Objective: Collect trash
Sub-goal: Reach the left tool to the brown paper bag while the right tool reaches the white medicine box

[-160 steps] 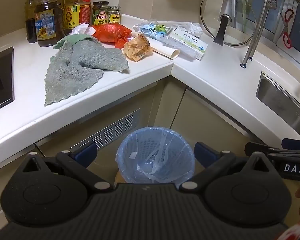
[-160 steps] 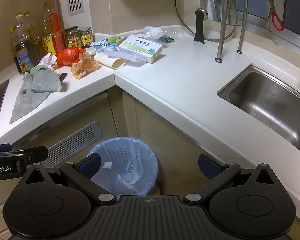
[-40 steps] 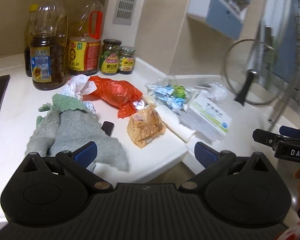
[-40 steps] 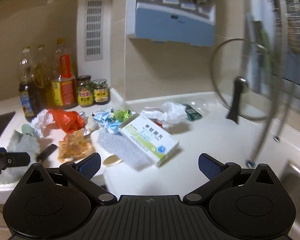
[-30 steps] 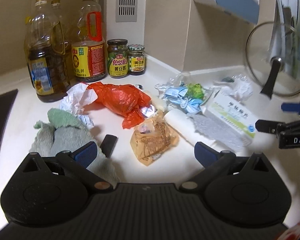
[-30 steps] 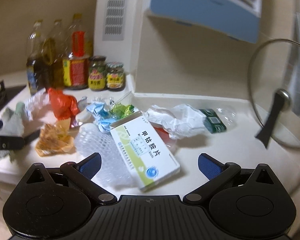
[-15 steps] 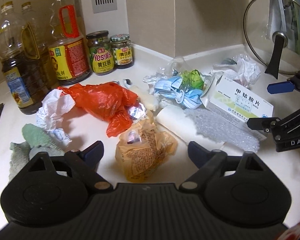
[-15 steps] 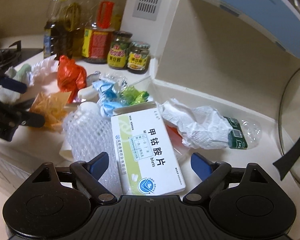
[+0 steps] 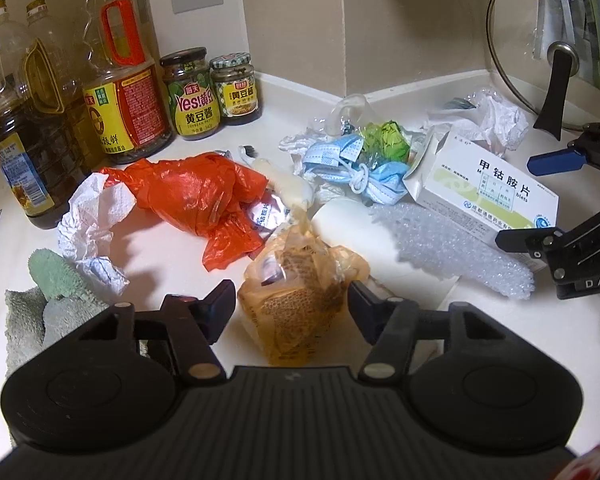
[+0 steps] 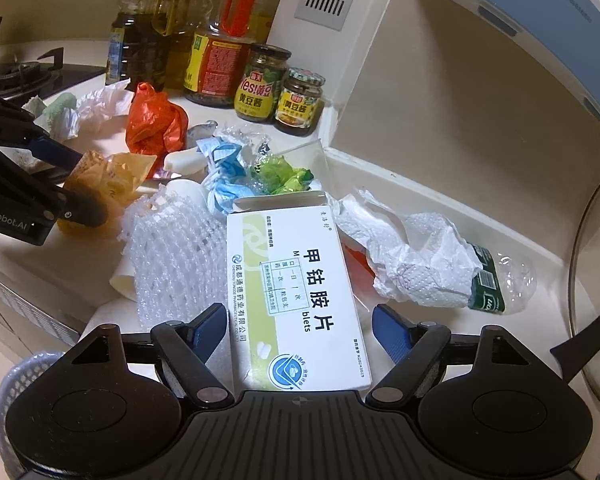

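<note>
A crumpled yellow-orange plastic bag (image 9: 300, 292) lies on the white counter (image 9: 168, 264). My left gripper (image 9: 292, 302) straddles it, jaws closing, its fingers right at the bag's sides with no squeeze showing. From the right wrist view the left gripper (image 10: 72, 180) has the bag (image 10: 108, 176) between its fingers. A white and green medicine box (image 10: 296, 300) lies flat between the fingers of my right gripper (image 10: 300, 330), whose jaws are closing, thin gaps still on both sides. The left wrist view shows the right gripper (image 9: 540, 200) around the box (image 9: 484, 192).
Around them lie a red plastic bag (image 9: 196, 200), crumpled paper (image 9: 88, 216), blue face masks (image 9: 360, 168), bubble wrap (image 10: 176, 256) and a clear bottle (image 10: 504, 280). Oil bottles (image 9: 120, 80) and jars (image 9: 192, 96) line the wall. A glass lid (image 9: 556, 52) leans at the right. The bin (image 10: 16, 380) is below the counter.
Both grippers came down close to the counter. The left jaws narrowed around the yellow-orange bag, and the right jaws narrowed around the medicine box while the wrist rolled.
</note>
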{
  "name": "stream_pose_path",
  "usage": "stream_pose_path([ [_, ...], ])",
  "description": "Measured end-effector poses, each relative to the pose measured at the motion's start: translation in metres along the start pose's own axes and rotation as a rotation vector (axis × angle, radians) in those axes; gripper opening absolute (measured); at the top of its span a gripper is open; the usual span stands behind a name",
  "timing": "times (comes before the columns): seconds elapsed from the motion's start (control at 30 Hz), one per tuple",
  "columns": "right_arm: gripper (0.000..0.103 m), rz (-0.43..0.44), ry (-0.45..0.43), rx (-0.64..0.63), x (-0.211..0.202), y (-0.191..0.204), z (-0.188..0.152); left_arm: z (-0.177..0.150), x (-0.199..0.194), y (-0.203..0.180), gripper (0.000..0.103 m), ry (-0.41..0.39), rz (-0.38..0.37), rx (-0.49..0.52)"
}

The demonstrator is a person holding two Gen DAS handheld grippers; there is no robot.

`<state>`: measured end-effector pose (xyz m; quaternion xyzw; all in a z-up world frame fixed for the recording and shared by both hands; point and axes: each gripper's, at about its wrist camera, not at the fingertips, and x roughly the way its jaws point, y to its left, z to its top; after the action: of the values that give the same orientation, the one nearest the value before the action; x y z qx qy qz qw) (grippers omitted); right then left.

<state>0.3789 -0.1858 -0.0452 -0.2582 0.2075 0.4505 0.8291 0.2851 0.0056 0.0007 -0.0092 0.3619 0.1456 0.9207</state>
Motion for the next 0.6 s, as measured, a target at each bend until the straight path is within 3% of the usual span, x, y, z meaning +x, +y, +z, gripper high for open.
stream_pose_path([
  [0.2,0.079,0.012,0.006,-0.007,0.008,0.001,0.001,-0.002,0.003,0.002,0.054,0.005,0.006,-0.016],
  [0.23,0.073,0.015,0.008,-0.005,0.009,0.001,0.001,-0.002,0.003,0.003,0.053,0.007,0.008,-0.022],
  [0.6,0.072,0.013,-0.038,0.046,-0.003,0.001,0.004,0.003,-0.018,0.011,0.045,-0.036,0.011,-0.092],
])
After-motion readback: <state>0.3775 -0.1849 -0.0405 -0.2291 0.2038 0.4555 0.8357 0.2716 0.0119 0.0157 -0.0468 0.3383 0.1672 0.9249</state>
